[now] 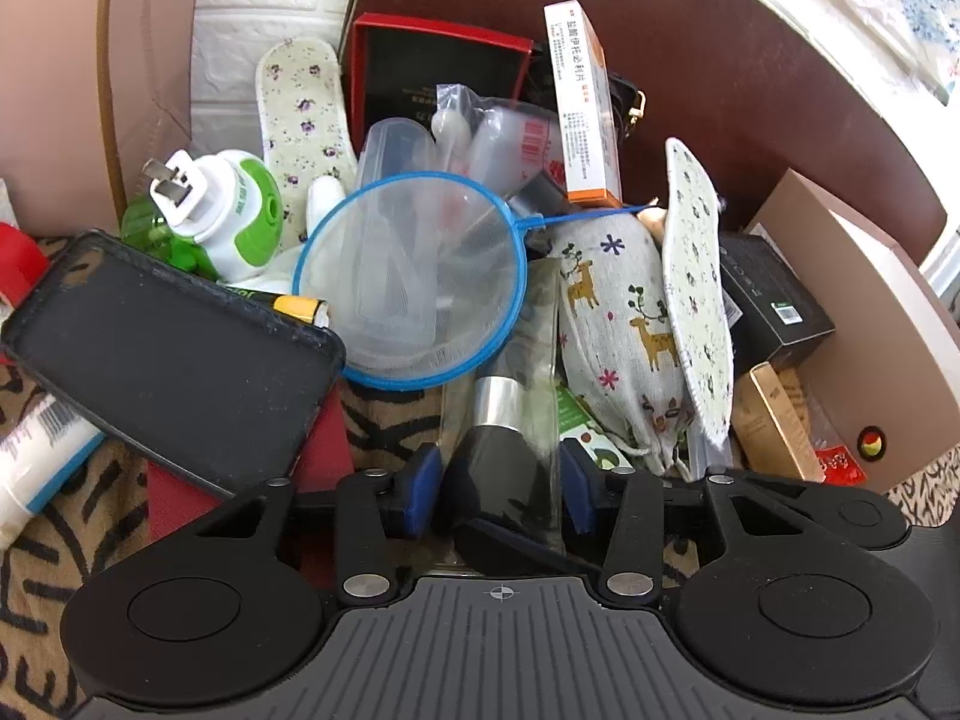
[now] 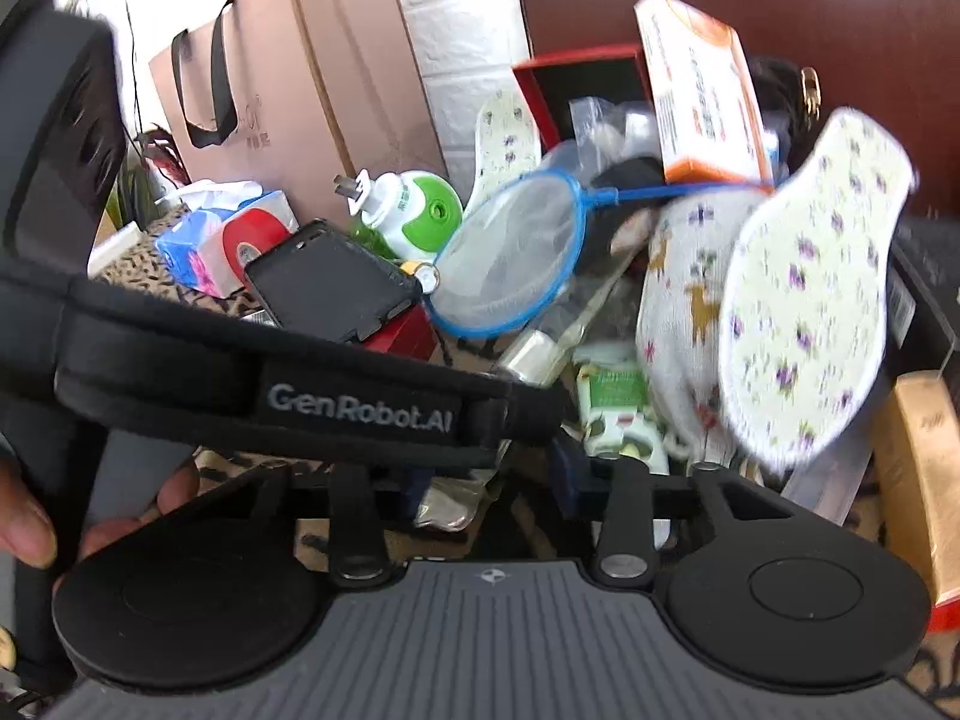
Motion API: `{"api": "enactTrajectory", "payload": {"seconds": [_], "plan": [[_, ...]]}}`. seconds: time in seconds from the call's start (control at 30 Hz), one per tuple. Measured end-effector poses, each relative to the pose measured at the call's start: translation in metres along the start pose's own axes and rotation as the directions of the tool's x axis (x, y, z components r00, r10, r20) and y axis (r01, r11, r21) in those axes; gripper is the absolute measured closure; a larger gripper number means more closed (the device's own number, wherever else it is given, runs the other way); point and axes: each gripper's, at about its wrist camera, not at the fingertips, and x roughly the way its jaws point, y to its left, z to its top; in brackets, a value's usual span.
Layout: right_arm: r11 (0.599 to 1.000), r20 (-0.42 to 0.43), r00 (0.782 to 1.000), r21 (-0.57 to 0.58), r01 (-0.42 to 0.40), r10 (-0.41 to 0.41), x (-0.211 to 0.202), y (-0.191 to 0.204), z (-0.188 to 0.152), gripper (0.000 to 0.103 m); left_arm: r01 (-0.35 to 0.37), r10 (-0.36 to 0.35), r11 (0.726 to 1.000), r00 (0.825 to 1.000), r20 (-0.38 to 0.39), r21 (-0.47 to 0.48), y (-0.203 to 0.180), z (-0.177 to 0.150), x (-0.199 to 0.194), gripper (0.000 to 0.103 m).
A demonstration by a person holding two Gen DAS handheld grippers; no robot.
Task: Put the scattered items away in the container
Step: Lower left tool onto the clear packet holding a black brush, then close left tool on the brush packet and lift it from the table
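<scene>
Left gripper jaws have narrowed around a clear-cased black brush, seemingly gripping; right gripper jaws mostly hidden, grip unclear. Clutter like the blue strainer lies untidied; container unidentifiable

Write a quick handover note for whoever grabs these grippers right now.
Left gripper: pads against both sides of the clear brush case, which has not been lifted.
Right gripper: fingertips hidden behind the other gripper's strap, so its state is unclear.
Things: blue strainer, black phone case, deer-print pouch and floral insole lie piled on the striped cloth. A beige box stands at the right.
Done: nothing visibly put away.
Left: lift the brush case and clear the pile.
</scene>
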Motion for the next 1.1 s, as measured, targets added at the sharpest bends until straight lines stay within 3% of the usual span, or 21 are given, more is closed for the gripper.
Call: {"api": "enactTrajectory", "payload": {"seconds": [0.03,0.3,0.7,0.8,1.1], "plan": [[0.999,-0.004,0.999,0.025,-0.034,0.034,-0.002,-0.002,-0.001,0.073,0.001,-0.001,1.0,1.0,-0.005,-0.014,-0.001,-0.002,0.0,0.059],[0.999,-0.045,0.998,-0.009,-0.032,0.032,-0.036,0.003,-0.015,0.077,0.017,-0.019,0.999,0.999,-0.032,-0.052,-0.024,-0.025,-0.023,0.06],[0.999,-0.115,0.992,-0.016,-0.047,0.045,-0.134,0.011,-0.063,0.08,0.132,-0.154,0.966,0.984,-0.085,-0.222,-0.071,-0.097,-0.076,0.059],[0.999,-0.125,0.991,-0.011,-0.037,0.035,-0.148,0.014,-0.075,0.079,0.136,-0.163,0.966,0.981,-0.107,-0.219,-0.083,-0.108,-0.078,0.044],[0.998,-0.127,0.991,0.04,0.041,-0.036,-0.144,0.014,-0.097,0.061,0.08,-0.109,0.975,0.985,-0.133,-0.208,-0.092,-0.12,-0.068,0.029]]}}
